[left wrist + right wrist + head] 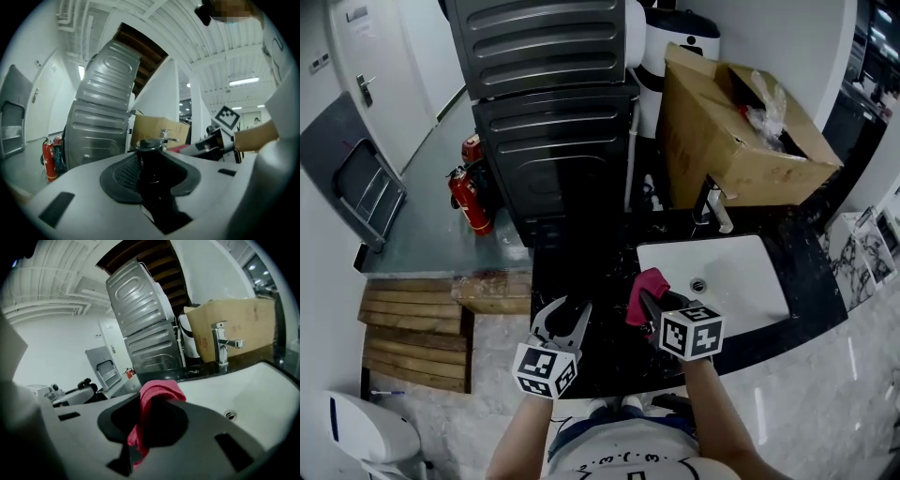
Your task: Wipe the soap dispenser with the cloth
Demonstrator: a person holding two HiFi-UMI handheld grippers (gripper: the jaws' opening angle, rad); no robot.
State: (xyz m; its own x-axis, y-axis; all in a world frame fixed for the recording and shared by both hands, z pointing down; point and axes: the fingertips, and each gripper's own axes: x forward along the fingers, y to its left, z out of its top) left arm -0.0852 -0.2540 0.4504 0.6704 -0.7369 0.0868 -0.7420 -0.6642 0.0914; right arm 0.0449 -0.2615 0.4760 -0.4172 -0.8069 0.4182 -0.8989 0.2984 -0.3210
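My left gripper [566, 321] is shut on a black soap dispenser [152, 174], which stands upright between the jaws with its round cap [150, 143] at the top. In the head view the dispenser is lost against the dark counter [581, 272]. My right gripper [649, 302] is shut on a pink-red cloth [646, 287] that bunches out past the fingertips. The cloth [157, 393] fills the jaws in the right gripper view. The two grippers hover side by side over the counter's front part, apart from each other, left of the white sink [741, 272].
A chrome faucet [717, 208] stands behind the sink, with an open cardboard box [722, 122] beyond it. Stacked dark machines [553, 112] rise at the back. Red fire extinguishers [469, 197] and wooden pallets [412, 337] lie on the floor at left.
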